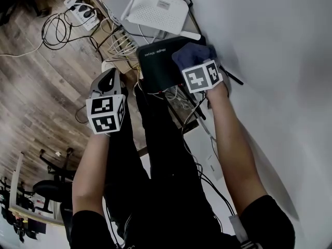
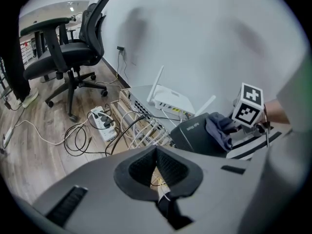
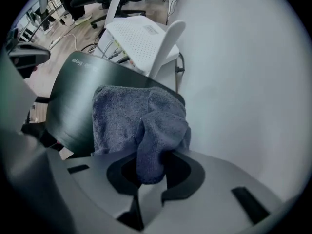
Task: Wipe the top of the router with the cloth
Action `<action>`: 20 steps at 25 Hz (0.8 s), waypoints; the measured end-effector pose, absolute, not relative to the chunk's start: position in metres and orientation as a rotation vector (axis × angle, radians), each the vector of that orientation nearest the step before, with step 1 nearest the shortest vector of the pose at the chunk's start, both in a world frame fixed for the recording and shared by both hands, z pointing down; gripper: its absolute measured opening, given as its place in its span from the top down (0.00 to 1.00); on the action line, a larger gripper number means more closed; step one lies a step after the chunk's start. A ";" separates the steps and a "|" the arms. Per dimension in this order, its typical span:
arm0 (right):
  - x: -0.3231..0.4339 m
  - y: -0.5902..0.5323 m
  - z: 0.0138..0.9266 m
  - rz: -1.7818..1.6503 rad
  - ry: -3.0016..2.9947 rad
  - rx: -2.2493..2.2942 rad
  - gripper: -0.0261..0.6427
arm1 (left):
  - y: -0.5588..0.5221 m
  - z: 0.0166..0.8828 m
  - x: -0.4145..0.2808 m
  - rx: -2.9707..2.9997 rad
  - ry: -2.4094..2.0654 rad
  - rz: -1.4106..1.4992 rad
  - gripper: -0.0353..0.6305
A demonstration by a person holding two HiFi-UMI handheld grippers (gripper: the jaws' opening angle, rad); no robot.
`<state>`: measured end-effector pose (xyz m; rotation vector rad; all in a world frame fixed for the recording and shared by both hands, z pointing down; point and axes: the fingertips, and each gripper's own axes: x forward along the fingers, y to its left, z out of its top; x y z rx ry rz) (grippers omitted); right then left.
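Right claw (image 3: 147,177) is pinched shut on a fold of the cloth (image 3: 129,116) lying on the black router (image 3: 68,101) mid-frame, left claw (image 2: 158,175) is closed on nothing, so imo a hard swipe could shove the unbraced router or pull the fold loose.

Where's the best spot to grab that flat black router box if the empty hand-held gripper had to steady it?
Probably the flat black router box's bare left edge, approached from the left hand-held gripper's side. It lies flat as a thin slab, the blue-grey cloth in the right hand-held gripper covers its right part, and cables crowd its near edge.
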<state>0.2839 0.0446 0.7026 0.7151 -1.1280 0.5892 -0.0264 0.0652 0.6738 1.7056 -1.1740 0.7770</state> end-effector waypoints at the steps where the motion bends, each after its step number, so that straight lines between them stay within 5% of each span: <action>1: 0.283 0.052 0.703 0.604 -1.119 0.678 0.89 | 0.065 0.674 -0.025 1.708 -1.171 0.775 0.94; 20: 0.203 0.082 0.698 0.670 -1.176 0.511 0.89 | 0.044 0.671 -0.016 1.733 -1.138 0.790 0.94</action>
